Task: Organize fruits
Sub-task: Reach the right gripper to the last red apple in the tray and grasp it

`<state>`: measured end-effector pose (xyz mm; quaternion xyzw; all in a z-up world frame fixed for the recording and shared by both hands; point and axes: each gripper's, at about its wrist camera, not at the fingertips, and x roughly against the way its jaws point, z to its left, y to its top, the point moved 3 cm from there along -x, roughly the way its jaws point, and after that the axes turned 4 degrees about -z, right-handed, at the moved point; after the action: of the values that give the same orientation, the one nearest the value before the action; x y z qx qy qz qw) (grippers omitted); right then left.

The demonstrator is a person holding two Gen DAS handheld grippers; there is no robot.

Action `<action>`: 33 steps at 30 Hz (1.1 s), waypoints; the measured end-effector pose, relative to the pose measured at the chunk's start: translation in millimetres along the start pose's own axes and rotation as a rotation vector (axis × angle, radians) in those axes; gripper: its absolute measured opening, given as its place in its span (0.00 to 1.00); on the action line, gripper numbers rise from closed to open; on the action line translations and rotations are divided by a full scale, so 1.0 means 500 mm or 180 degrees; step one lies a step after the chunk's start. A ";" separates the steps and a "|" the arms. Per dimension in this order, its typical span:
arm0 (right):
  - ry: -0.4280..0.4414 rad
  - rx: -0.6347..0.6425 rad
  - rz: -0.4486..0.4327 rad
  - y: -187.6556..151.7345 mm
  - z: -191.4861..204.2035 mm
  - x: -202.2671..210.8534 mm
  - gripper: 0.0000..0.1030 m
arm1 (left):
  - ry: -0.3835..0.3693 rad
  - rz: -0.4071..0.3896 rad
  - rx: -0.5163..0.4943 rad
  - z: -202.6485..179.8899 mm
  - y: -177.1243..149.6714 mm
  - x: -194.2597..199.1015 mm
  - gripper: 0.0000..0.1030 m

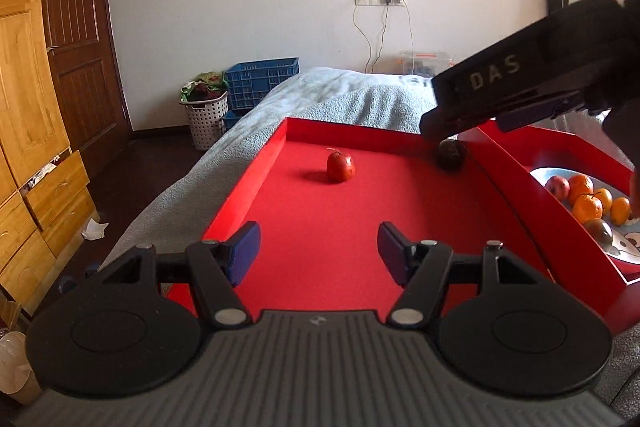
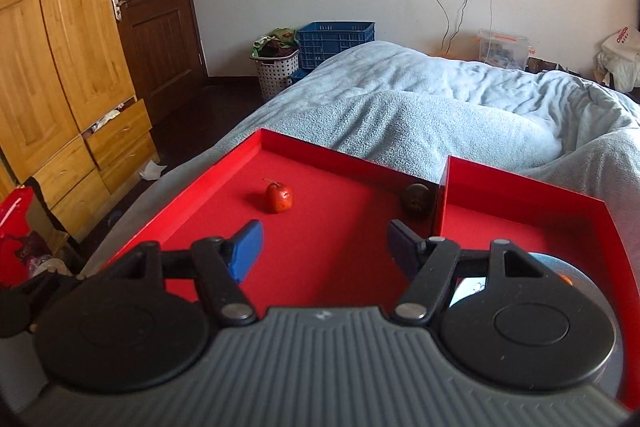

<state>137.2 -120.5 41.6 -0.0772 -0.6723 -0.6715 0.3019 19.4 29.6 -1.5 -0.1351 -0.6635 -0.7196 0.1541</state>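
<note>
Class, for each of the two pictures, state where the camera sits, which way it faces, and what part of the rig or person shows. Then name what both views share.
Left wrist: on the left gripper, facing along the red tray; own open fingers show, with the right gripper above.
Right wrist: on the right gripper, facing tray and bed; own open fingers only.
Shared: red apple, dark fruit.

Matt red felt lines the tray; the bedcover looks fleecy.
</note>
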 end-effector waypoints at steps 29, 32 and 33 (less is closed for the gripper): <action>0.0220 0.0243 0.0689 0.022 0.078 -0.291 0.32 | -0.0130 0.0132 0.0114 0.004 -0.021 -0.048 0.73; 0.0216 0.0247 0.0652 0.023 0.074 -0.288 0.31 | -0.0131 0.0164 0.0115 0.004 -0.023 -0.051 0.73; 0.0215 0.0237 0.0642 0.023 0.072 -0.283 0.31 | -0.0132 0.0180 0.0116 0.004 -0.023 -0.054 0.73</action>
<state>246.3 -42.7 -17.8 -0.1106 -0.6750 -0.6145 0.3931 39.5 33.5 -22.8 -0.1659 -0.6754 -0.6998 0.1630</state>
